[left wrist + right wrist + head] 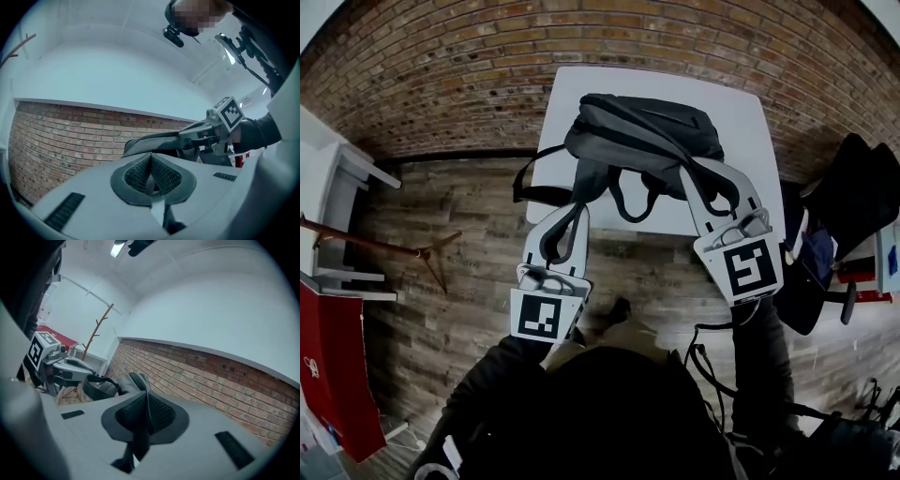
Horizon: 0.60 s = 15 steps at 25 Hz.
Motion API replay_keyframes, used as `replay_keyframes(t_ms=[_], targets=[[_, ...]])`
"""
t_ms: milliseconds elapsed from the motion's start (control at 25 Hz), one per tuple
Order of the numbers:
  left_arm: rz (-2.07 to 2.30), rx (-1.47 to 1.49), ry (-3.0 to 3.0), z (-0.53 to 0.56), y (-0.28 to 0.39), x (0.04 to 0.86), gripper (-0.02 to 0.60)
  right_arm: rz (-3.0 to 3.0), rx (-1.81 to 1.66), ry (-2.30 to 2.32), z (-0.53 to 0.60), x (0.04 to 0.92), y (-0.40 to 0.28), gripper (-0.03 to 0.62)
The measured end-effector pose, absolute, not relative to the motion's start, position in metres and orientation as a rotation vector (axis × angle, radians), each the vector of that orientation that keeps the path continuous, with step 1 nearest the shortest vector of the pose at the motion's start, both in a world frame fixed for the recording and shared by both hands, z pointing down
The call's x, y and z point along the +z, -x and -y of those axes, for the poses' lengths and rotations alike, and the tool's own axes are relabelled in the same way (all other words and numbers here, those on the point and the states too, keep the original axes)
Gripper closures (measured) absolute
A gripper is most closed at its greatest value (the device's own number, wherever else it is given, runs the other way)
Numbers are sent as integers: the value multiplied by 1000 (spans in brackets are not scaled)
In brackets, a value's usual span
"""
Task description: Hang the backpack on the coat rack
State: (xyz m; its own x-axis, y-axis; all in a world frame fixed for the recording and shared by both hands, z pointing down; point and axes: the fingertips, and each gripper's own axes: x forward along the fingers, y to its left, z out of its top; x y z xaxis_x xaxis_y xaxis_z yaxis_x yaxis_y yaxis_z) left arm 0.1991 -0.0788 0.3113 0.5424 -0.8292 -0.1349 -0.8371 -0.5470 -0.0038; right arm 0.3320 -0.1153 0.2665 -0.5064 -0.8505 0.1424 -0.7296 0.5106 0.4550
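Observation:
A dark grey backpack [637,136] hangs lifted above the white table [581,84], with its straps drooping toward me. My left gripper [578,210] is shut on a black shoulder strap [555,239]; in the left gripper view the pads [151,173] pinch it. My right gripper [691,180] is shut on the other strap [139,437], which runs down between its pads [143,416]. The backpack's body [154,139] shows just beyond both sets of jaws. The wooden coat rack [389,247] stands at the left, and its branching pole [96,331] rises by the white wall in the right gripper view.
A brick wall [441,66] runs behind the table. A white shelf unit [337,187] and a red panel [337,366] stand at the left near the coat rack. A black bag [853,197] and cables [712,366] are at the right over the wood floor.

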Motion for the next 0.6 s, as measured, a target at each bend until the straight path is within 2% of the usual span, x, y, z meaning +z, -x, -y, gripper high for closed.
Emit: replay_keyframes(t_ms=[600], targets=[[-1519, 153, 2630, 129, -242, 292, 574, 2564, -406, -1232, 182, 224, -384, 573]])
